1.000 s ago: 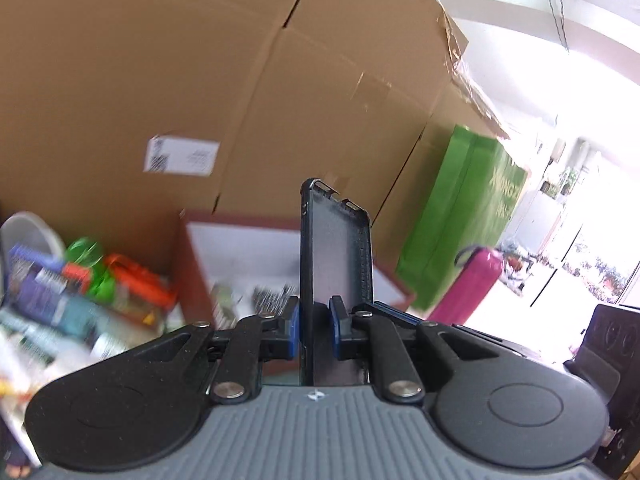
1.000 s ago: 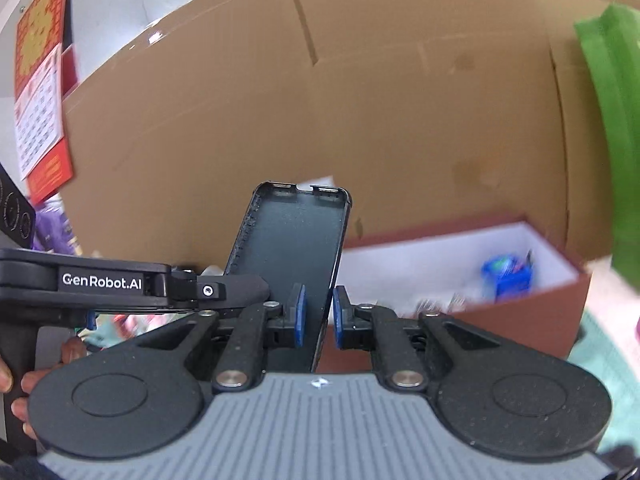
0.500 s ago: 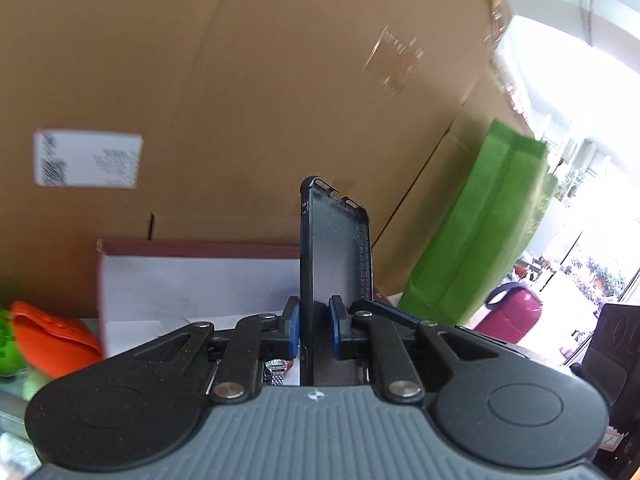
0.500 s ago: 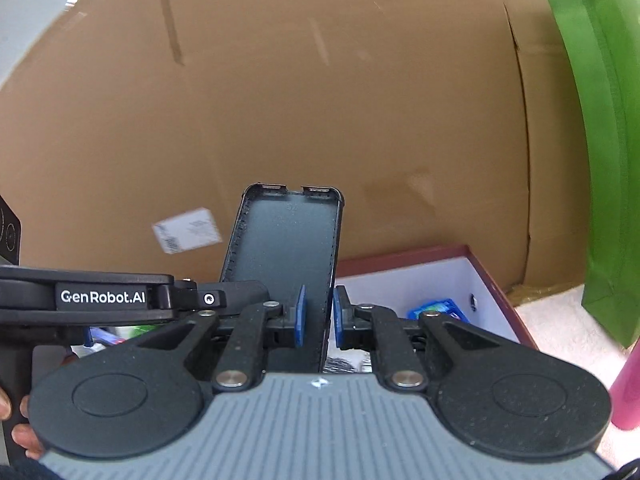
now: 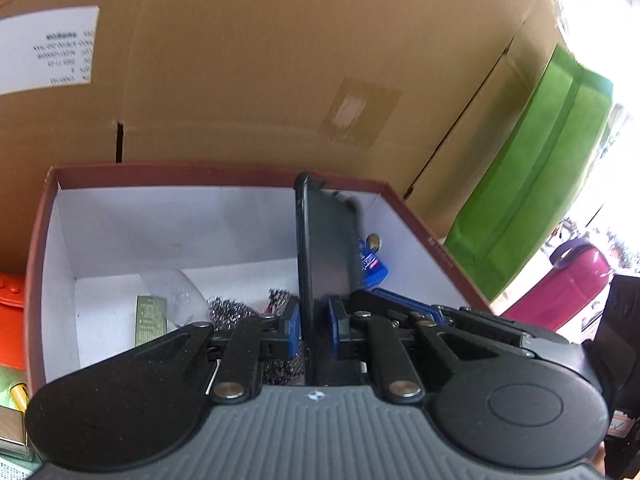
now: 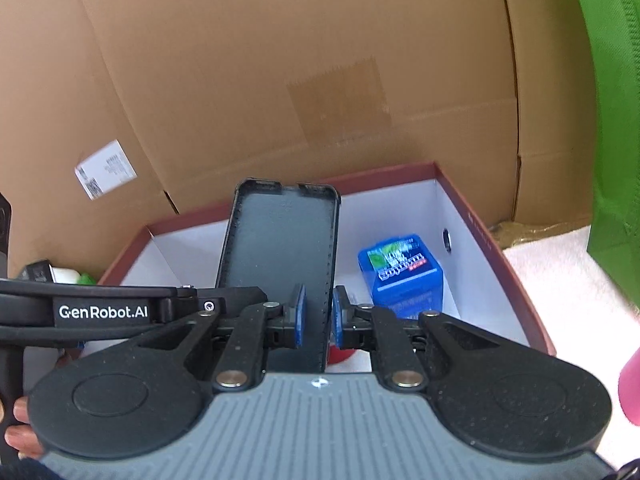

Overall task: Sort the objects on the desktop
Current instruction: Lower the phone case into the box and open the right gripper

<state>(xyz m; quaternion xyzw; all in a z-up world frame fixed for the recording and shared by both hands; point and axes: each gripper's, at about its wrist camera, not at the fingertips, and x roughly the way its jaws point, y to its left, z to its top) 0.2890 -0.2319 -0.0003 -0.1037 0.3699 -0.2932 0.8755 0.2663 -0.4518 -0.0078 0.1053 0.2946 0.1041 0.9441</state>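
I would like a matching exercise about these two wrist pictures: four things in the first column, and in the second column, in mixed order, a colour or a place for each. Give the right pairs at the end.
Things:
1. phone case
2. open box
3. small blue pack
4. bag

Colour or place:
A. bright green, standing outside the box against the cardboard
B. lying inside the box, near its right wall
C. dark red outside, white inside
D. black, clamped between the pads of both claws

Pairs: 1-D, 2-C, 3-B, 4-A
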